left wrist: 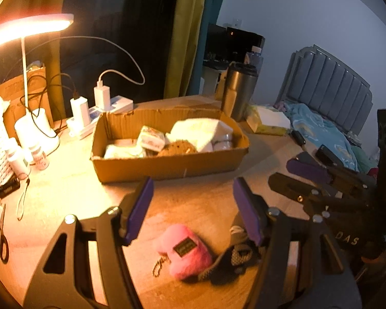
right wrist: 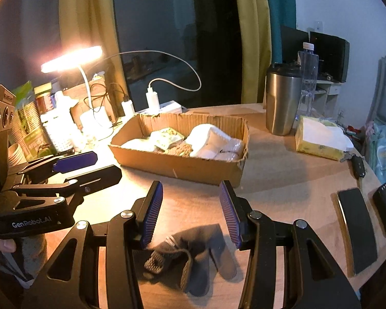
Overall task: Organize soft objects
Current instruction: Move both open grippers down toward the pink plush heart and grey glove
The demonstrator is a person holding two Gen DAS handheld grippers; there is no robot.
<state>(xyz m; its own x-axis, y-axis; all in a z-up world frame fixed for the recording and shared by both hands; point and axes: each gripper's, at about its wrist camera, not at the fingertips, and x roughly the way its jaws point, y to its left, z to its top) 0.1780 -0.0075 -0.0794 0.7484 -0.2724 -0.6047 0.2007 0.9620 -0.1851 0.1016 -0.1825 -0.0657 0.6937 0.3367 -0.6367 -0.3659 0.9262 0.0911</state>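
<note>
Both tongs are spread and grip nothing. The left tongs (left wrist: pixel 193 213) hang over the pink plush (left wrist: pixel 184 251), which lies on the table (left wrist: pixel 72 188) in front of the box (left wrist: pixel 172 164); the right tongs (right wrist: pixel 191 215) hang over the dark glove (right wrist: pixel 193 255), also in front of the box. In the left view plush and glove touch, the glove's cuff just beside the plush.

Risks, as I judge them: closing on the plush could snag the glove and drag it along. The plush's bead chain (left wrist: pixel 159 266) may catch on a finger. The box is already crowded with soft things (right wrist: pixel 213 141), so a drop near its front wall could spill back onto the table.
</note>
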